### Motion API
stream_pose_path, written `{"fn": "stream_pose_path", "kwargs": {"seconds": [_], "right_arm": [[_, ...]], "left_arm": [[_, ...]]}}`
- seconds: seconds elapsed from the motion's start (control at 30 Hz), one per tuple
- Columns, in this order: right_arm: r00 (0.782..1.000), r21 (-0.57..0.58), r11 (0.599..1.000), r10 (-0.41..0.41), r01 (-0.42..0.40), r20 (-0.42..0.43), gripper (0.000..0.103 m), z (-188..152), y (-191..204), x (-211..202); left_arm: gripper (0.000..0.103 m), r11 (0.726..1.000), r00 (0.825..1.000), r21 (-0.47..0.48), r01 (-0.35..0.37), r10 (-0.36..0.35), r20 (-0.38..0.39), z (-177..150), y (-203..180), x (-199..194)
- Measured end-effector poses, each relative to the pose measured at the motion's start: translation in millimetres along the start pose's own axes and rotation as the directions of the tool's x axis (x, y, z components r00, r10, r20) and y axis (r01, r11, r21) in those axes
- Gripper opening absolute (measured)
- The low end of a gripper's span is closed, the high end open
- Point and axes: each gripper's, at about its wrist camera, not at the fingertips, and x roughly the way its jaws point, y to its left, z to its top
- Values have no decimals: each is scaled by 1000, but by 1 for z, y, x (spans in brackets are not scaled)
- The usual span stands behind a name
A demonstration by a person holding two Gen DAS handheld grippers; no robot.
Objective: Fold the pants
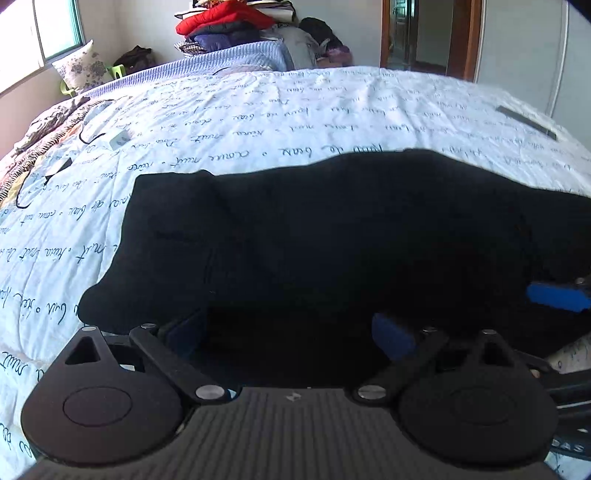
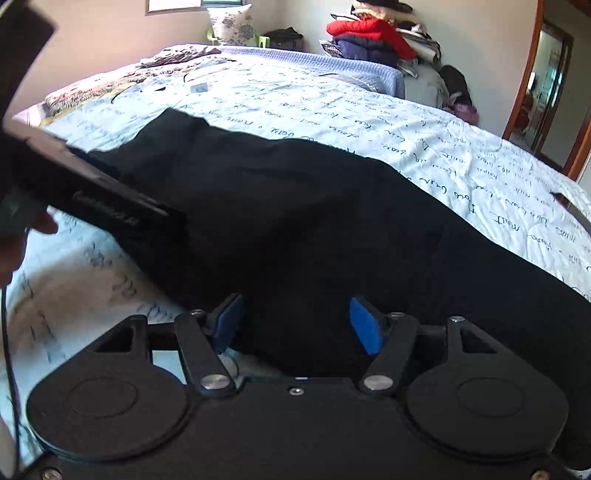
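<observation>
Black pants (image 1: 332,229) lie in a long band across the white quilt with script writing (image 1: 258,110). My left gripper (image 1: 288,332) stands open and wide at their near edge, and the dark cloth spreads between and beneath its blue pads (image 1: 391,334). To the right, one blue pad (image 1: 557,295) of the right gripper rests on the pants. In the right wrist view the pants (image 2: 314,206) run from upper left to lower right. My right gripper (image 2: 297,323) is open, with a fold of black cloth lying loose between its pads (image 2: 365,325). The left gripper's black body (image 2: 92,199) juts in from the left, over the pants.
A pile of clothes with a red jacket (image 1: 221,20) stands behind the bed, beside a flowered pillow (image 1: 79,62). On the quilt lie a small white box (image 1: 120,140), thin black cables (image 1: 88,136) and a dark flat strip (image 1: 526,122). A patterned blanket (image 1: 44,129) lies far left. A wooden doorway (image 2: 543,85) opens at right.
</observation>
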Motion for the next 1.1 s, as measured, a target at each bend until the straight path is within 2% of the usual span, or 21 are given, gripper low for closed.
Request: {"fn": "stream_pose_path", "kwargs": {"seconds": [0.1,0.2,0.3,0.4,0.6,0.67,0.7,0.73,0.77,0.83,0.87,0.93,1.0,1.1], "right_arm": [[999,41,999,12,-13,36,64,4,-6,-13],[998,91,995,42,-47,55,64,8,-13,-12],[1000,77,997,21,-22,13,64,3,-12,-2],[999,60,998,31,-30,-9,64,-5,-8,-4],[997,100,995,-29,22,72,67,-3,-25,-25],[997,111,991,-75,71,30,70,-4,-33,-11],[996,90,992,-83,84,-24,70,-7,-34,0],[996,68,994,-89,91,-24,70,-10,-32,3],[995,72,992,-104,104,-6,70,-9,-29,-1],[996,79,994,-74,70,49,70,1,-21,-13],[994,53,998,-49,44,95,70,7,-13,-19],[986,-43,998,-37,45,165,70,21,11,-24],[978,-192,981,5,36,208,70,33,45,-19],[971,-362,932,74,14,229,70,43,92,-5]], "left_arm": [[97,999,999,28,-33,32,17,0,-9,-6],[98,1000,1000,23,-15,15,28,6,-16,-11],[98,1000,999,15,17,-18,35,11,-24,-13],[97,999,1000,50,20,-21,16,9,-38,-6],[97,997,1000,73,6,-8,30,7,-47,-7],[97,998,1000,68,12,-14,28,7,-47,-7],[97,998,1000,66,11,-13,24,7,-47,-6],[96,998,1000,63,9,-11,23,6,-44,-7],[94,999,999,51,3,-4,32,6,-39,-11],[94,999,997,1,-39,39,63,5,-20,-19],[95,996,994,-39,-77,80,69,6,-5,-24],[96,981,987,-138,-135,145,68,6,31,-32],[96,953,980,-245,-181,197,42,4,73,-39],[96,890,961,-373,-262,277,-16,-1,133,-47]]}}
